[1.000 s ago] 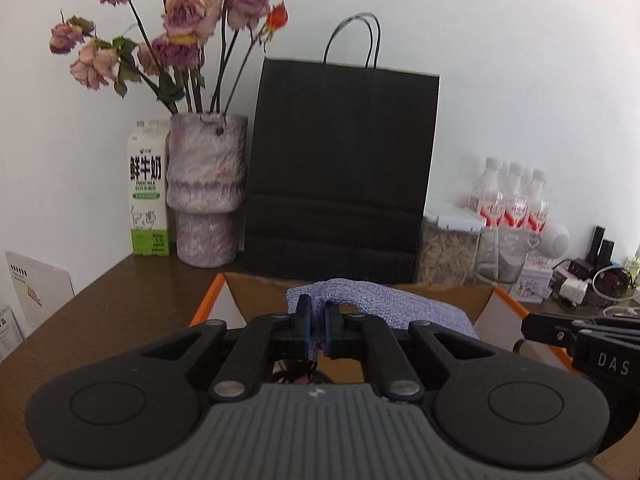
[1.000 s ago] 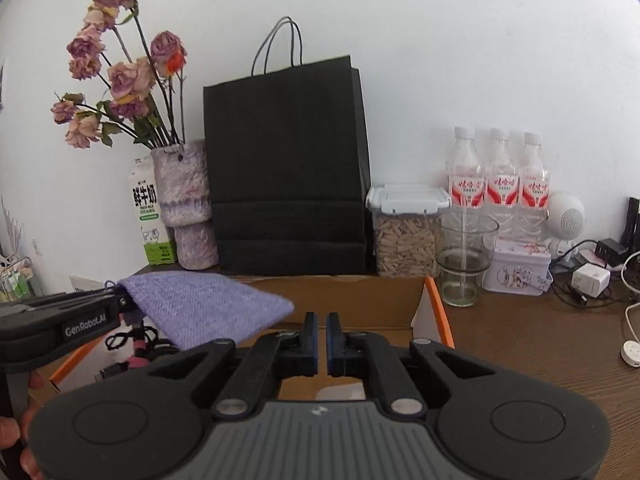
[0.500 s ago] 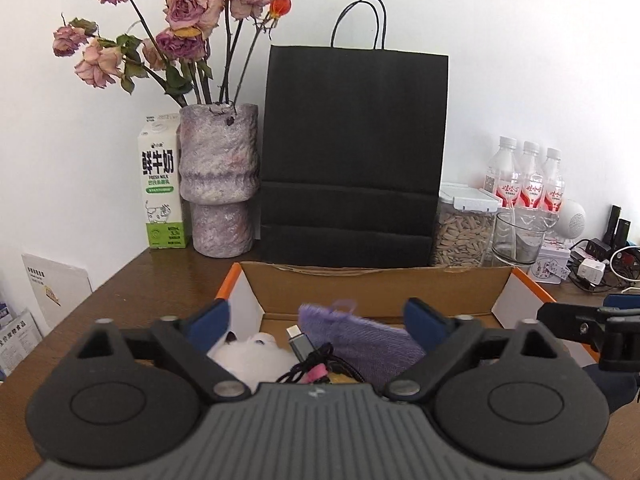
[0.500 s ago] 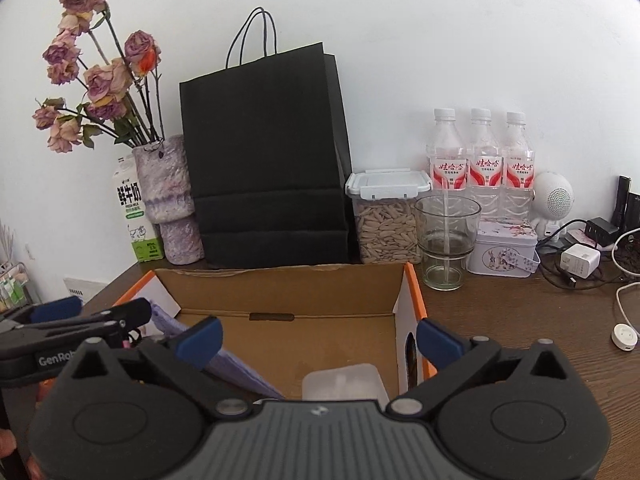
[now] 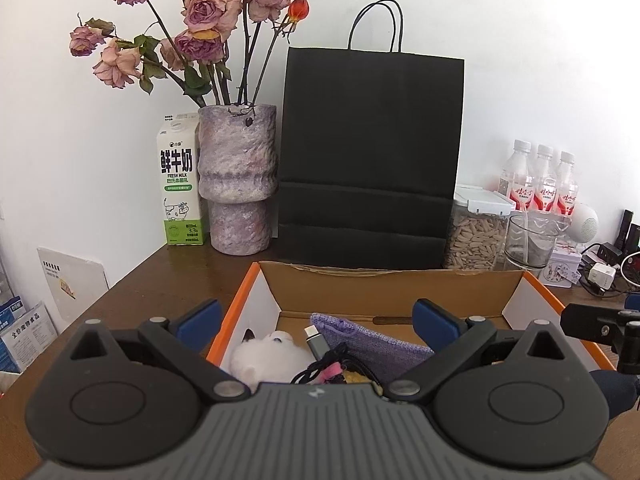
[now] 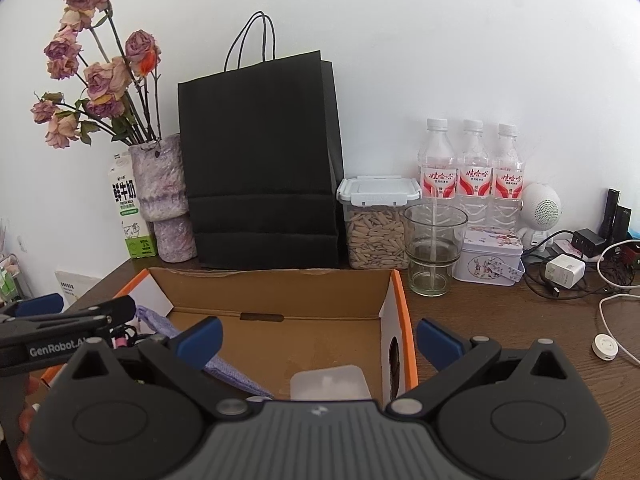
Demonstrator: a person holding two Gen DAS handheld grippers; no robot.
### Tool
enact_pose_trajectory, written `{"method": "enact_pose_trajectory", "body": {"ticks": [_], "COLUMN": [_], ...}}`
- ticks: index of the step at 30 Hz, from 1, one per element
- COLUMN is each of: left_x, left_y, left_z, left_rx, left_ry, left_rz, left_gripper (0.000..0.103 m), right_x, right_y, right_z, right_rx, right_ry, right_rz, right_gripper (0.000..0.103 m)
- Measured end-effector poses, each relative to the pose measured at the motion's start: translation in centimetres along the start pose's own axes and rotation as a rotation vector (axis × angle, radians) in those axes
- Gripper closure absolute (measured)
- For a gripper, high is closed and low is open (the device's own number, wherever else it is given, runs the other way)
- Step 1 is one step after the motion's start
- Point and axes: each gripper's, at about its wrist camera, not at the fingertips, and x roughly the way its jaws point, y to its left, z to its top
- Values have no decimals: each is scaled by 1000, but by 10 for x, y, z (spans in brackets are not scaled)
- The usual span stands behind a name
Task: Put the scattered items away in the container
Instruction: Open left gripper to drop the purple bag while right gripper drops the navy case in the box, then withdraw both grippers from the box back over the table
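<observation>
An open cardboard box (image 5: 392, 284) with orange edges sits on the wooden table in front of me; it also shows in the right wrist view (image 6: 280, 292). Inside lie a purple knitted cloth (image 5: 372, 346), a white plush toy (image 5: 268, 356), a grey cable plug with tangled black cord (image 5: 320, 346) and a translucent plastic piece (image 6: 330, 380). My left gripper (image 5: 318, 322) is open and empty above the box's left part. My right gripper (image 6: 318, 336) is open and empty above the box's right part. The cloth also shows in the right wrist view (image 6: 224, 368).
Behind the box stand a black paper bag (image 5: 370, 160), a vase of dried roses (image 5: 238, 184), a milk carton (image 5: 180, 184), a seed jar (image 6: 378, 228), a glass (image 6: 434, 248), three water bottles (image 6: 472, 172) and a tin (image 6: 490, 256). Chargers and cables (image 6: 580, 268) lie at the right.
The left gripper was shut on the purple cloth above the box; it opened and the cloth now lies in the box. The right gripper also went from shut to open.
</observation>
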Motion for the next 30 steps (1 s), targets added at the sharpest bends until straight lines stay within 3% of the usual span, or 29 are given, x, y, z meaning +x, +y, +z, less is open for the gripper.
{"method": "enact_pose_trajectory", "body": {"ticks": [8, 16, 30], "left_x": [-7, -26, -67], "left_y": [4, 13, 31], "left_z": [-6, -13, -46], "left_rx": [8, -5, 15], "left_ry": [8, -7, 21], "left_rz": [-5, -30, -86], "left_gripper": [0, 0, 0], "right_x": [-11, -33, -77], "right_y": [10, 19, 38], "right_z": [-9, -19, -72], "right_rx": [-65, -82, -88], "right_ry": [27, -3, 5], "right_rz": [17, 24, 52], "right_gripper": [0, 0, 0]}}
